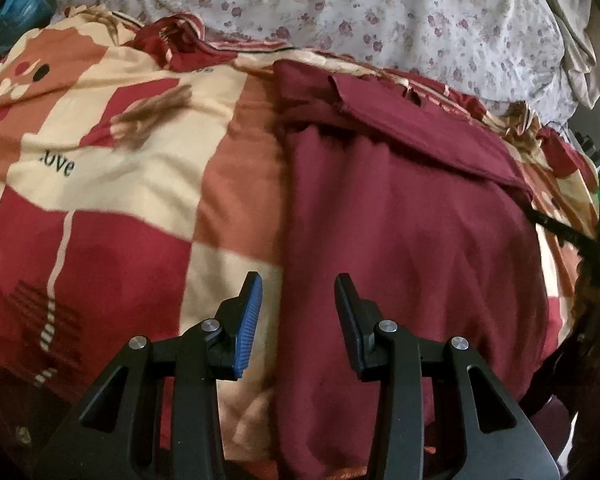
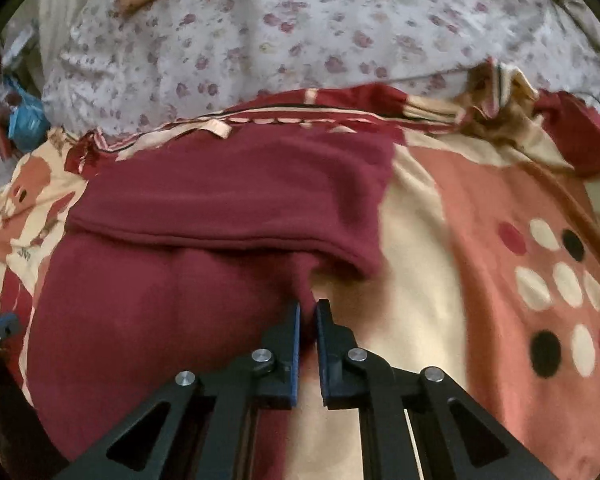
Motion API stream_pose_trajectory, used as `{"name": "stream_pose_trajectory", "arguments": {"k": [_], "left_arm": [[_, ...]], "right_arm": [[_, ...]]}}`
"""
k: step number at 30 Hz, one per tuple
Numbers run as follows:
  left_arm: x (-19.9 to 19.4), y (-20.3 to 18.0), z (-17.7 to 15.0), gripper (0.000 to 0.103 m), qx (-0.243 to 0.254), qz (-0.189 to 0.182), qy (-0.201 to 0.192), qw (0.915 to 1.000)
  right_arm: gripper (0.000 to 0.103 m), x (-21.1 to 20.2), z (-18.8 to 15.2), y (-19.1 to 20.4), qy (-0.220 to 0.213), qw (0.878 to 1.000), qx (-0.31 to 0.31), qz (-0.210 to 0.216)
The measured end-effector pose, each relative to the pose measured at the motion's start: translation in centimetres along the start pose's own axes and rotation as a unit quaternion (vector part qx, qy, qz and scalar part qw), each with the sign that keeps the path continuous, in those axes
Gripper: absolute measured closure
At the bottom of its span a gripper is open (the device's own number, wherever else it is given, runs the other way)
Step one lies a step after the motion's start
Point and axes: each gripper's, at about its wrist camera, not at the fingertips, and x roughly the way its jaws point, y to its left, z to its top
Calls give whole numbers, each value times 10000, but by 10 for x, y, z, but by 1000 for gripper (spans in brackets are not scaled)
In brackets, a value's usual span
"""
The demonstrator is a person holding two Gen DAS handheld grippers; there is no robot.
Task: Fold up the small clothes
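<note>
Mid-fold: your right tool (image 2: 308,308) pinches the maroon garment's (image 2: 160,320) right edge; left tool (image 1: 298,284) spread, empty. Next, grip left edge.

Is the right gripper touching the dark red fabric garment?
Touching. The right wrist view shows the right gripper with jaws nearly closed, pinching the dark red fabric garment at its edge.

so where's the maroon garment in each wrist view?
Left wrist: maroon garment fills centre-right, its left edge running between the open left gripper.
Right wrist: centre-left, right edge pinched in the right gripper.
Shared landmark: floral sheet across the top.
</note>
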Motion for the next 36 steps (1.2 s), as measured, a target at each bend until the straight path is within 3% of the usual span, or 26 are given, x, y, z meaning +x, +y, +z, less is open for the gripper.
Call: {"name": "stream_pose_trajectory", "arguments": {"k": [6, 9, 10, 12, 13, 14, 19, 22, 30, 33, 36], "left_arm": [[4, 0, -14, 66, 41, -51, 193, 9998], [-1, -1, -27, 66, 146, -94, 316, 9993], [-3, -3, -32, 66, 230, -98, 364, 9990], [-4, -5, -42, 66, 337, -69, 441, 9984], [-4, -6, -47, 66, 395, -44, 517, 9979], [-2, -6, -51, 66, 430, -25, 586, 9973], [10, 3, -70, 66, 387, 37, 1071, 9935], [11, 4, -74, 66, 395, -41, 1133, 9928], [13, -15, -85, 66, 737, -373, 1490, 9854], [19, -25, -88, 66, 1001, -247, 1526, 9829], [30, -25, -90, 66, 911, -215, 1818, 9789]], "right_arm": [[97, -16, -6, 4, 169, 9996, -40, 239], [96, -42, -25, 5, 409, 9971, -172, 617], [93, -51, -37, 5, 583, 9942, -199, 881], [77, -59, -59, 5, 919, 9889, -249, 1144], [62, -60, -73, 5, 1109, 9861, -258, 1211], [60, -60, -84, 6, 1250, 9838, -278, 1254], [60, -50, -136, 19, 1887, 9686, -500, 1537], [60, -41, -150, 28, 2023, 9646, -664, 1558], [57, -40, -151, 38, 2059, 9553, -822, 1955], [57, -44, -149, 32, 2031, 9512, -784, 2187], [57, -40, -152, 30, 2076, 9511, -758, 2158]]}}
